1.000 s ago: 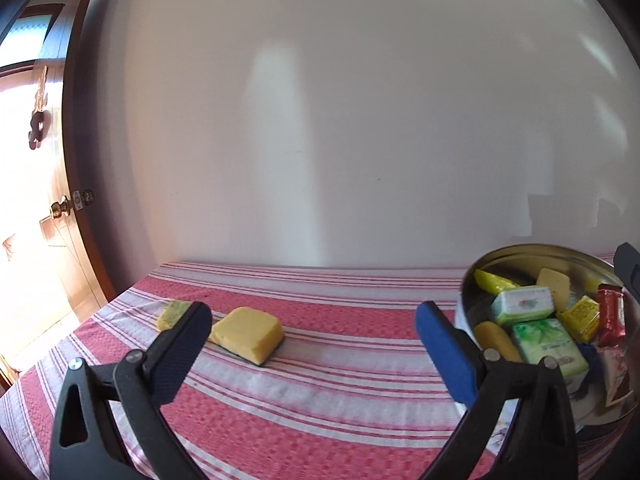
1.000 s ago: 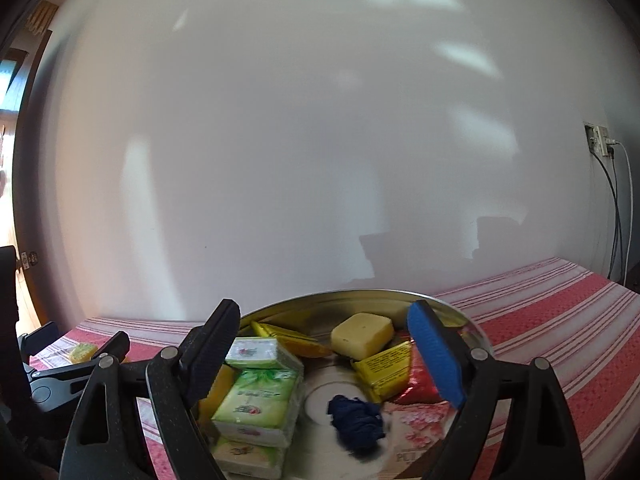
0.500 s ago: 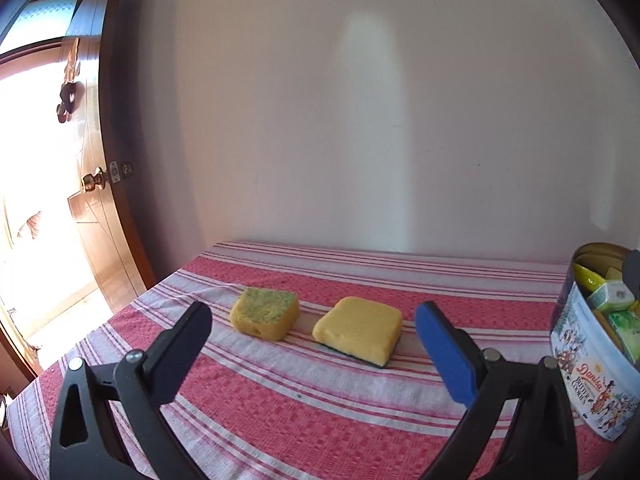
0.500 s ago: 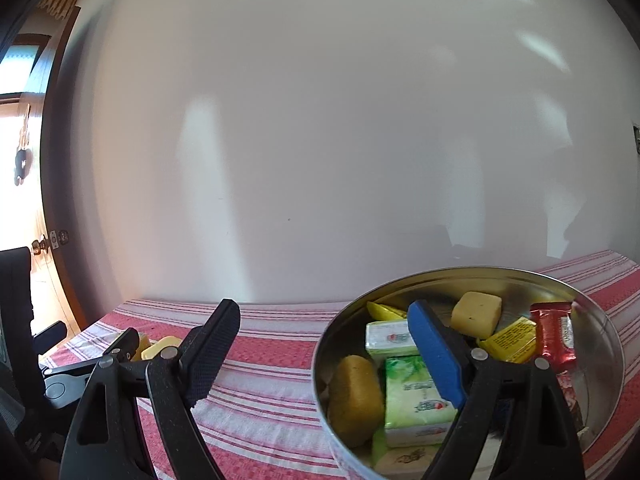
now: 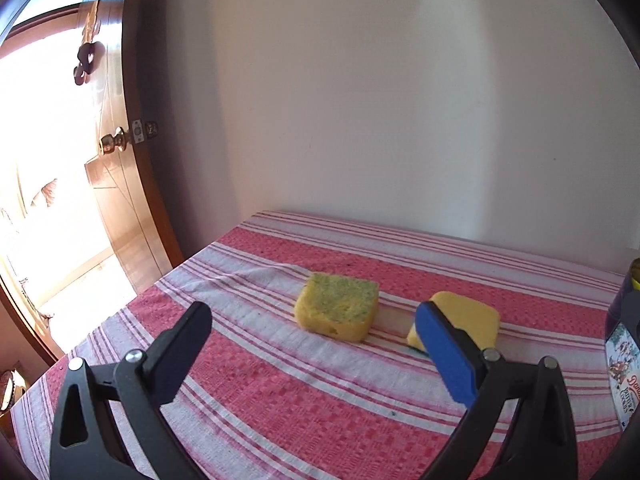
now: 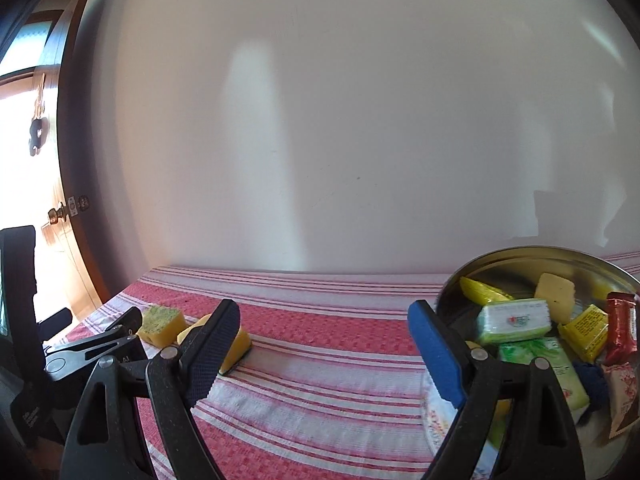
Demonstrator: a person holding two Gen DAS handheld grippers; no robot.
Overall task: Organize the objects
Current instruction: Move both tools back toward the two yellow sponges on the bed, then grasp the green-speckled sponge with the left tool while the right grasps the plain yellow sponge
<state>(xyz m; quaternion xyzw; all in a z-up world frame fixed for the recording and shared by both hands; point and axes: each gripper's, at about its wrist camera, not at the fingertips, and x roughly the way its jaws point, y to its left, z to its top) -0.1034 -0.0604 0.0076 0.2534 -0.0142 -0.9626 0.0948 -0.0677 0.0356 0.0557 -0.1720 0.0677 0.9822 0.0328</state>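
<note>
Your left gripper (image 5: 312, 344) is spread wide with nothing between its fingers, hovering above the red-and-white striped tablecloth (image 5: 304, 408). Ahead of it lie two sponges, close together but apart. The green-topped sponge (image 5: 337, 306) sits beyond the gap between the fingers, nearer the blue-padded right finger than the black left one, and touches neither. The plain yellow sponge (image 5: 466, 322) lies just behind that blue pad, which hides its near left corner in the left wrist view; whether pad and sponge touch you cannot tell.

Your right gripper (image 6: 324, 346) is likewise released and holds nothing; only bare cloth shows between its fingers. Its blue pad stands in front of the left rim of the round cookie tin (image 6: 516, 254), which holds small packets, among them a green-and-white pack (image 6: 514, 320) and a red wrapper (image 6: 620, 328). In the right wrist view both sponges lie to the left, past the black finger, with your left gripper beside them.
</note>
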